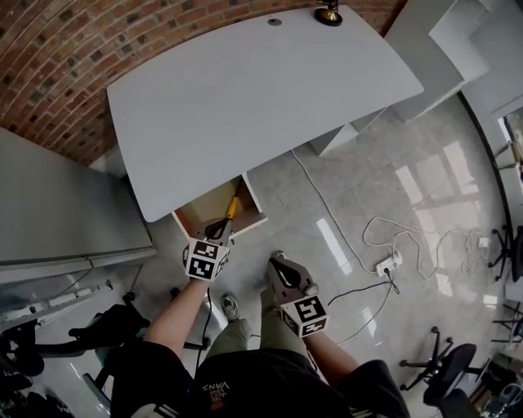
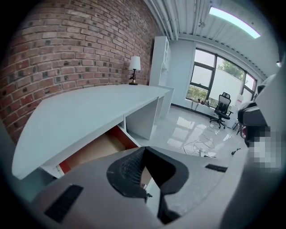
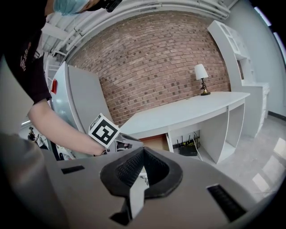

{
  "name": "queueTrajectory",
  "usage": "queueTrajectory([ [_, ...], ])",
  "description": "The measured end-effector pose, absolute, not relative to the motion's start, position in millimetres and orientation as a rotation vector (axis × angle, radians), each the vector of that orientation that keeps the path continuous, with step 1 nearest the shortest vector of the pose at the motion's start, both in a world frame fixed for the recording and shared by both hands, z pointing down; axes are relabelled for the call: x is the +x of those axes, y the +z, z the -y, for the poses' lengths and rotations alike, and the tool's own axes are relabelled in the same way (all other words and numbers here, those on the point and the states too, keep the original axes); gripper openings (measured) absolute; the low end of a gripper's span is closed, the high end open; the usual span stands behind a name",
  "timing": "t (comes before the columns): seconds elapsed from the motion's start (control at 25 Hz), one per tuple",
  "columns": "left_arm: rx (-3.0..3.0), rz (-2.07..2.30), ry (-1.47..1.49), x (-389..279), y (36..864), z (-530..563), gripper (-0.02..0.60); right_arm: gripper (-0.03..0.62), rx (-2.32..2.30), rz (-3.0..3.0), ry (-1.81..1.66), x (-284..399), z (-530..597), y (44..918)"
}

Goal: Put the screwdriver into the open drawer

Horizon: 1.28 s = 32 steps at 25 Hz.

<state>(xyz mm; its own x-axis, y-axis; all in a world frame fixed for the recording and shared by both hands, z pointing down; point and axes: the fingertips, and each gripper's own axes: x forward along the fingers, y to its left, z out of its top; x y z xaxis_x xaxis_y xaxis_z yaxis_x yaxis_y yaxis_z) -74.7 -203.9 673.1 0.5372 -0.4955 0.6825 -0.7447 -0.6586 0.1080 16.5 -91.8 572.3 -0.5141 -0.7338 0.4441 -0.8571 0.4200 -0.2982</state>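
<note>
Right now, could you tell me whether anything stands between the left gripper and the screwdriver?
Nothing visible does. The screwdriver seems to lie in the open drawer, just beyond the left gripper, whose jaws are shut and empty.

In the head view only the front part of the drawer (image 1: 198,215) shows, because the rest is hidden under the white surface (image 1: 245,98). The lower end of the screwdriver (image 1: 233,206) is covered by the left gripper (image 1: 217,228), so I cannot tell if they touch. The lamp (image 1: 329,14) on the far side of the surface is cut off by the top edge, and in the right gripper view the drawer is too small and too covered to tell what is inside.
</note>
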Motion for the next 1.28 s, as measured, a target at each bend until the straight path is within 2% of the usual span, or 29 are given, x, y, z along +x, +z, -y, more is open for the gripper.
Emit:
queueTrajectory([
  [0.48,2.514,1.029,0.703,-109,585,139,0.008,-0.005,1.41,2.476,0.605,-33,50,522],
  [1.28,2.699,1.005,0.52,-145,467,31,0.008,-0.005,1.512,2.487,0.449,-65,-12,458],
])
